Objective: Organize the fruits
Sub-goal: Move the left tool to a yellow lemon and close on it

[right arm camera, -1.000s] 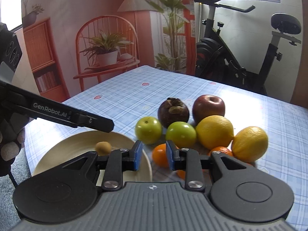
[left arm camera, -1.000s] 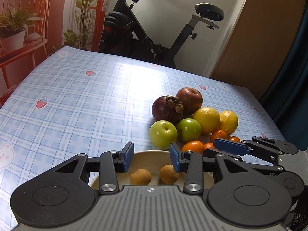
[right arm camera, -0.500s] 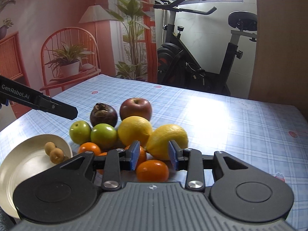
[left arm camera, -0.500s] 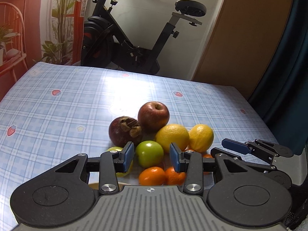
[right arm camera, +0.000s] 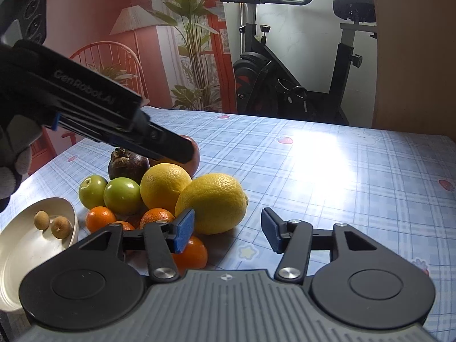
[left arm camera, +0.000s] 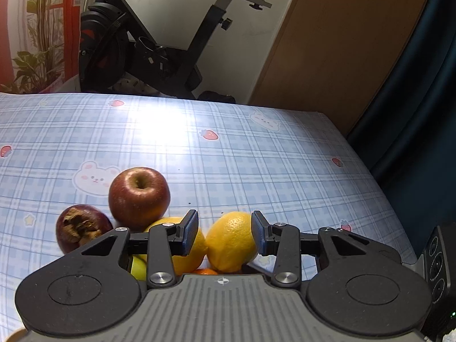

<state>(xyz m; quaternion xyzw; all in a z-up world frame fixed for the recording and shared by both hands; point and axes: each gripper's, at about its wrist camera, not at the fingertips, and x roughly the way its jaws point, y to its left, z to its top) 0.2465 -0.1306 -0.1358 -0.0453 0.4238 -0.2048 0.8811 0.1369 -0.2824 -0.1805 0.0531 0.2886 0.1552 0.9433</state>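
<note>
the fruits sit heaped on the checked bench (right arm camera: pixel 342 171), a lemon (right arm camera: pixel 212 202) at the pile's right edge beside a white plate (right arm camera: pixel 17 256). the right gripper (right arm camera: pixel 228 229) has just been opening, jaws apart and empty near the lemon. the left gripper (left arm camera: pixel 225 232) hangs over the pile, jaws partly apart, gripping nothing.

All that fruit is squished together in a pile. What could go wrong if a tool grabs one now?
1. The lemon leans against the orange and the tangerines; pulling it out may send its neighbours rolling across the tablecloth.
2. The left tool hangs above the same pile that the right tool, whose jaws have just been opening with nothing between them, is near; they might bump.
3. A rolling fruit could knock the plate holding two longans.
</note>
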